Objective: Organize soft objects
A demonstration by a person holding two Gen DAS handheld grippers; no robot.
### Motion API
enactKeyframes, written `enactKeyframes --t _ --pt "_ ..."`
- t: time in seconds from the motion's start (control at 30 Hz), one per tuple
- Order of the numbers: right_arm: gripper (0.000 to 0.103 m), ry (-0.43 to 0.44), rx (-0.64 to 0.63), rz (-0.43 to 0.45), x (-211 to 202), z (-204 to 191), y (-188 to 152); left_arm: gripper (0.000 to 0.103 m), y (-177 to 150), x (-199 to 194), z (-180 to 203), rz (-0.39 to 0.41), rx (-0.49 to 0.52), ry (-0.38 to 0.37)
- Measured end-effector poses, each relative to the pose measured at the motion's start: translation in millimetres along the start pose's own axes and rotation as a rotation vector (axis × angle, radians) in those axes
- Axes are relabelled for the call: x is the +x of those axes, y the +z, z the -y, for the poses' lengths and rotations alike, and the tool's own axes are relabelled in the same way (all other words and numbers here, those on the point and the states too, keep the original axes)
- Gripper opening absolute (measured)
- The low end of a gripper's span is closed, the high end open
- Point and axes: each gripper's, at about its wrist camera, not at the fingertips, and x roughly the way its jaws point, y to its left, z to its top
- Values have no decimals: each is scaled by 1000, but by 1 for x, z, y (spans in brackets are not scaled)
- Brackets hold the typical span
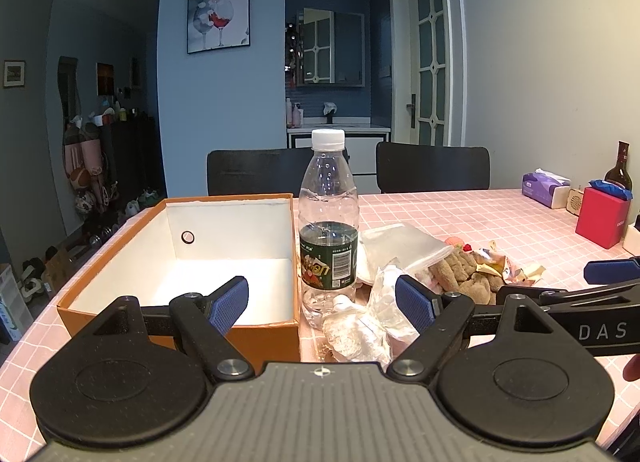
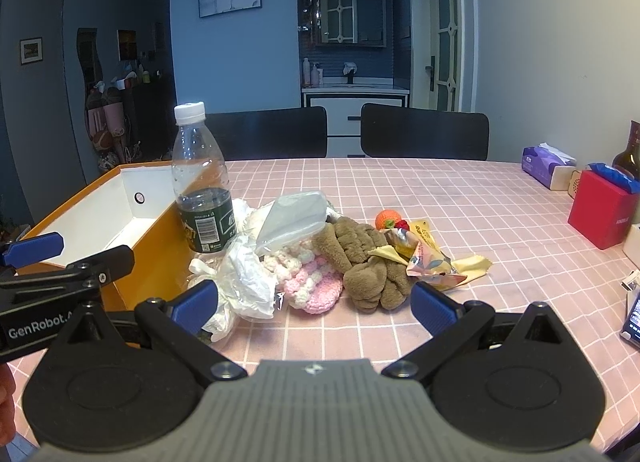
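Observation:
An orange box (image 1: pixel 248 332) (image 2: pixel 156 258) with a white inside stands open on the left of the pink checked table. Beside it is a plastic bottle (image 1: pixel 329 230) (image 2: pixel 202 186). A heap of soft things lies right of the bottle: a brown plush toy (image 2: pixel 360 258) (image 1: pixel 464 274), a pink and white crochet piece (image 2: pixel 316 282), crumpled white plastic (image 2: pixel 244 282) (image 1: pixel 360 326), a clear pouch (image 2: pixel 292 218) (image 1: pixel 400 242), a yellow snack wrapper (image 2: pixel 428 258) and a small orange knitted ball (image 2: pixel 387 219). My left gripper (image 1: pixel 322 302) is open, in front of the bottle. My right gripper (image 2: pixel 314 302) is open, just short of the crochet piece.
A red box (image 2: pixel 600 210) (image 1: pixel 600 218), a purple tissue pack (image 2: pixel 546 160) (image 1: pixel 546 186) and a dark bottle (image 1: pixel 619 168) stand at the table's right. Two black chairs (image 2: pixel 424 130) sit behind the far edge. A phone (image 2: pixel 632 318) lies at the right edge.

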Motion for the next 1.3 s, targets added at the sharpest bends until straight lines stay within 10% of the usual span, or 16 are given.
enactKeyframes --t 1.3 --pt "100 -35 -5 -24 11 2 1 97 0 13 -1 -72 -6 -4"
